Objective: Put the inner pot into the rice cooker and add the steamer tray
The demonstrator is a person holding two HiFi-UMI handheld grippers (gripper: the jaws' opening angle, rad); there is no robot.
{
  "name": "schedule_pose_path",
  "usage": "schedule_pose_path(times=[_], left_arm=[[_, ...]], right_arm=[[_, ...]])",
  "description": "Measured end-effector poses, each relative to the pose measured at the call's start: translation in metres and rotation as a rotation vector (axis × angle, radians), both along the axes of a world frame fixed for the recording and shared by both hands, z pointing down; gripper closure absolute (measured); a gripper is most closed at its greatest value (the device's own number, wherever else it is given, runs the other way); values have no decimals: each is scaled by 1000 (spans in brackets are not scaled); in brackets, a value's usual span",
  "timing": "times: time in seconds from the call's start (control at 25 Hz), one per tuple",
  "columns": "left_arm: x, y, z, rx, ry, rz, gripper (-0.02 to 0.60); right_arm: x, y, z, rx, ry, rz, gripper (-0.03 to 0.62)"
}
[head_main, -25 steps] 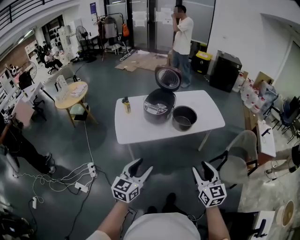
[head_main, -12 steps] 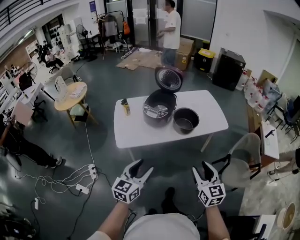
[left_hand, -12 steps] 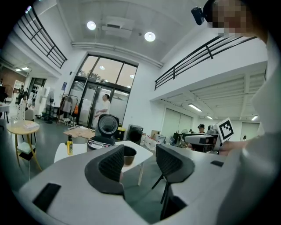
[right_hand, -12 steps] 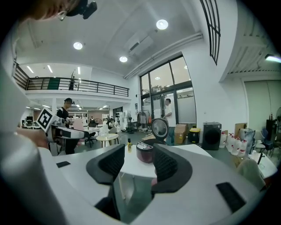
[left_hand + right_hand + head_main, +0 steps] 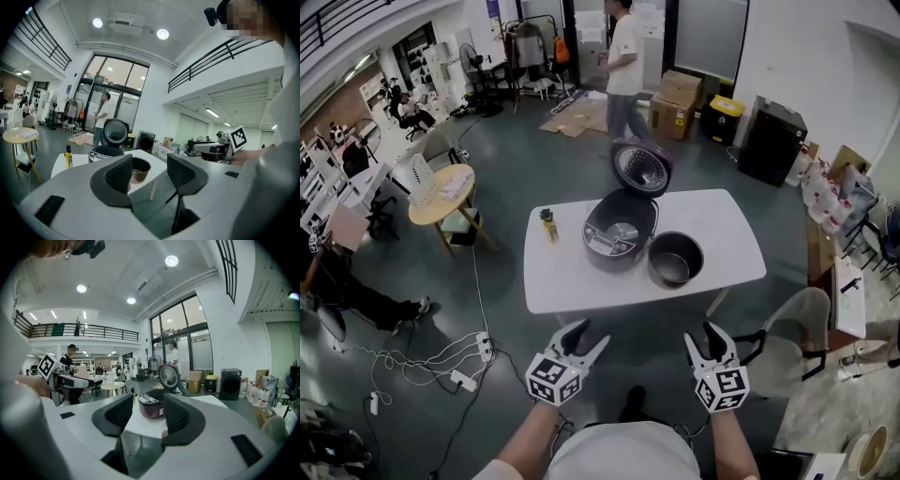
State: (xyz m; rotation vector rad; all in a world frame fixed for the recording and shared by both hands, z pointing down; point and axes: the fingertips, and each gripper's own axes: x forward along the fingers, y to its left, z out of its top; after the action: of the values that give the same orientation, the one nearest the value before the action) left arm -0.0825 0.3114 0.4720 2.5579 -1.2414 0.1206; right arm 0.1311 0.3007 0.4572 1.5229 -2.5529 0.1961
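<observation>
On the white table [image 5: 572,277] stands a dark purple rice cooker [image 5: 621,232] with its lid [image 5: 641,167] up. The dark inner pot [image 5: 675,259] sits on the table to the cooker's right. Both grippers hover well short of the table's near edge. My left gripper [image 5: 584,337] is open and empty; its own view shows the inner pot [image 5: 139,168] far off between the jaws. My right gripper [image 5: 705,339] is also open and empty, with the rice cooker [image 5: 151,406] far ahead between its jaws. I cannot pick out a steamer tray.
A small yellow bottle [image 5: 548,225] stands on the table's left part. A chair [image 5: 787,328] is at the table's right front corner. Cables and power strips [image 5: 469,361] lie on the floor at left, by a round wooden table [image 5: 442,192]. A person [image 5: 623,66] walks behind.
The table, cooker and pot have come closer and lower in the head view. Both grippers keep their place and opening. The person at the back has walked to the left.
</observation>
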Motion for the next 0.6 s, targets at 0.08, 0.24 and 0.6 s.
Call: schedule_pose_path(times=[0.08,0.24,0.6], left_arm=[[5,-16,1,-9,-5,-6,342],[16,-48,5,-17,-10,-22,339],[37,-92,12,-40,-22,-58,337]], right_arm=[[2,-19,1,-3,-2,-15,376],[9,-53,9,-14,7,-50,376],[31,-106,19,-40,-2,-85,375]])
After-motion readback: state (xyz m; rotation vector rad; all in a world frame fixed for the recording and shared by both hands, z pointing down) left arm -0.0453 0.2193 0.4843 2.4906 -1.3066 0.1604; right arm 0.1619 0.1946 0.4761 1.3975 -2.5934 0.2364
